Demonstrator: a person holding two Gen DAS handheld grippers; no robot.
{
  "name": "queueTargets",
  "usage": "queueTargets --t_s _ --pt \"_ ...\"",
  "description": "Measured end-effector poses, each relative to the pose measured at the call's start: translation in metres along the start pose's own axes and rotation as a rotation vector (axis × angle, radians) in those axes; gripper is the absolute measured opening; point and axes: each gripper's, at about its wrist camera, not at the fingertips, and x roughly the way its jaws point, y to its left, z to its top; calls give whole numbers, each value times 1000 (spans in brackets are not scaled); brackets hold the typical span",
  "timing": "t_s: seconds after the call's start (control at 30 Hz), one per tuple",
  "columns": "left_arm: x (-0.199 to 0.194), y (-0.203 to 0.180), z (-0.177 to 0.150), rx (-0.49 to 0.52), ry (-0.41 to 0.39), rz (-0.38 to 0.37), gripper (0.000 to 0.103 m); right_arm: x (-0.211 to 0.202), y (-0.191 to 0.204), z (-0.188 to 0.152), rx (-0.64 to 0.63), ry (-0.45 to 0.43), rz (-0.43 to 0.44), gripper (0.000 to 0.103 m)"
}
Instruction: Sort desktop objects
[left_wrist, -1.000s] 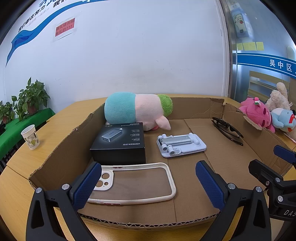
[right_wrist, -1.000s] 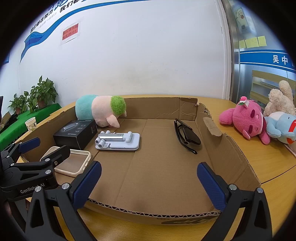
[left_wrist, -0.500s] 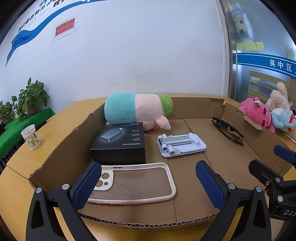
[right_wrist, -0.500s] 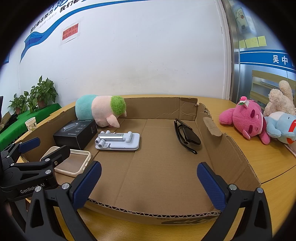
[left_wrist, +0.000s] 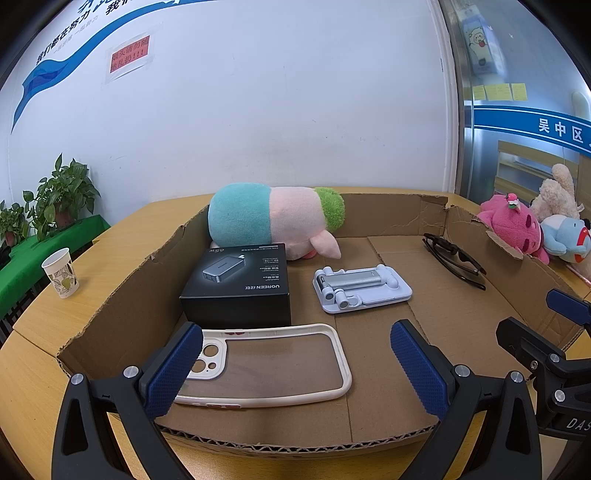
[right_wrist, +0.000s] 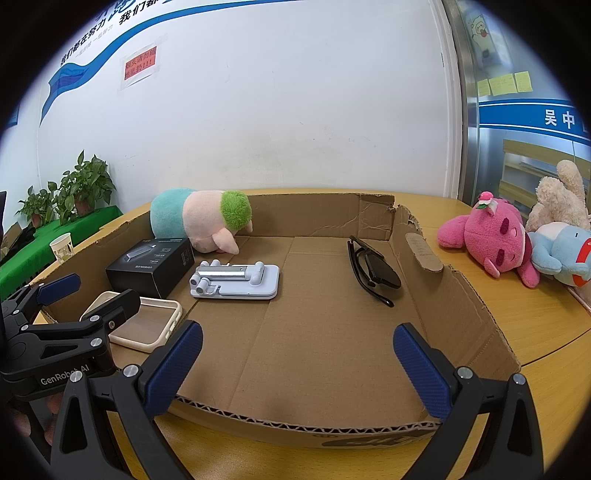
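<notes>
While both grippers' jaws gape empty, the phone case (left_wrist: 258, 363) seemingly lies flat in the cardboard tray (left_wrist: 122, 291).

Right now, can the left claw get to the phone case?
Probably yes. The left claw is open and the phone case lies flat right ahead of it, just inside the cardboard tray's low front edge, with nothing on top.

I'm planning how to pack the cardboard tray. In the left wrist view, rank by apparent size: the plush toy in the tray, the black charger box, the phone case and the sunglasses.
1. Phone case, though it lies nearest the camera.
2. Plush toy, about level with it.
3. Black charger box.
4. Sunglasses.
</notes>
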Motion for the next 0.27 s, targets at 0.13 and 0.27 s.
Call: queueTargets --t_s 0.13,0.27 --pt "0 0 0 0 0 0 103 0 0 1 0 0 0 103" --pt "0 0 0 -1 0 1 103 0 0 0 0 0 0 103"
